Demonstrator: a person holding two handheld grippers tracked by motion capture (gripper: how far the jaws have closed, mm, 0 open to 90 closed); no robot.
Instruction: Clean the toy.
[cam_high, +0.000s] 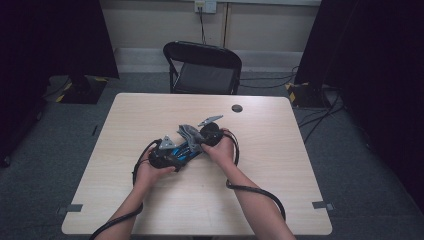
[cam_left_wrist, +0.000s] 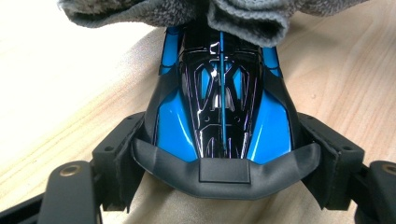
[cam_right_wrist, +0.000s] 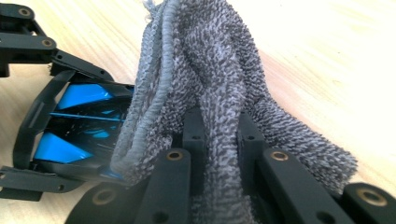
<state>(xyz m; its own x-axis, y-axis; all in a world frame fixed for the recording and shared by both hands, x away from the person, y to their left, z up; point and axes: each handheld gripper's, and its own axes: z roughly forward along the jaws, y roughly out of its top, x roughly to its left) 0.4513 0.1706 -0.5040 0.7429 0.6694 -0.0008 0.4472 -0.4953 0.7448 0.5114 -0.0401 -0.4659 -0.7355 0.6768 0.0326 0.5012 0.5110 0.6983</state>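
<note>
We note the blue-and-black toy car body (cam_left_wrist: 222, 116) lying mid-table, long axis running from the left gripper (cam_left_wrist: 224, 172) away toward the right gripper (cam_right_wrist: 219, 154). Left jaws are clamped on the car's near end, one on each flank. Right jaws are pinched tight on the grey terry cloth (cam_right_wrist: 205, 79), which drapes over the car's far end, touching it. We judge wiping strokes should follow that axis.

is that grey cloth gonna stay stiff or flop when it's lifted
Probably floppy: the cloth bunches and droops in folds between the right gripper jaws. Its looped terry pile likely grips well and seems light, draping over the toy car.
</note>
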